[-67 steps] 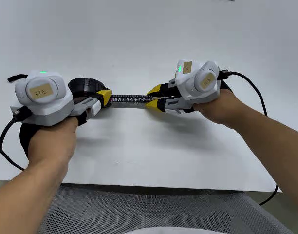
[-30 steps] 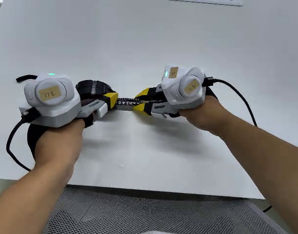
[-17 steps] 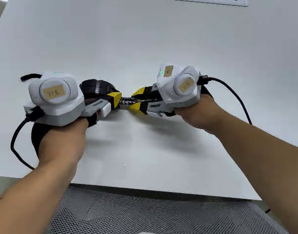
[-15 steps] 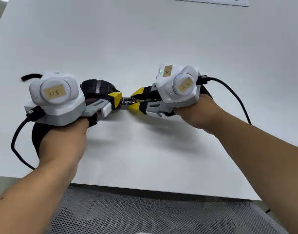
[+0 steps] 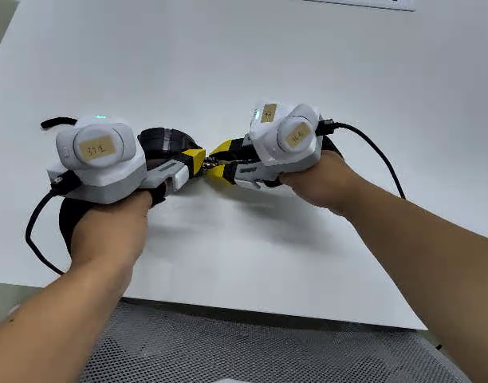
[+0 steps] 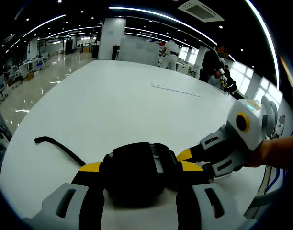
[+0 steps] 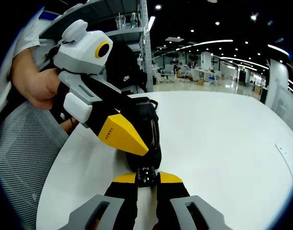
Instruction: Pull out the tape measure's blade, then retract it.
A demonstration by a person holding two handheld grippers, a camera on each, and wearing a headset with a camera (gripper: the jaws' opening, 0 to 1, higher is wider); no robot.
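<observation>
head view: the left gripper (image 5: 188, 162) clamps the black tape measure (image 5: 166, 141) by its case, one jaw on each side, which holds it steady just above the white table (image 5: 252, 56). the right gripper (image 5: 218, 166) meets it almost tip to tip, jaws pinched on the end of the blade (image 5: 206, 164). just a short stub of blade shows between the two sets of yellow tips, so the retract looks close to finished.

left gripper view: the case sits squarely between the yellow-tipped jaws, gripped across its width, with its mouth turned toward the right gripper, which comes in from the right. a loose black cable (image 6: 58, 146) lies on the table to the left, clear of the work.

right gripper view: the jaws are closed together on the blade's end, right at the case's mouth. the left gripper's yellow jaw presses the case's side just above. holding the end probably lets the spring draw the blade in gently instead of snapping; releasing it is likely the last step.
</observation>
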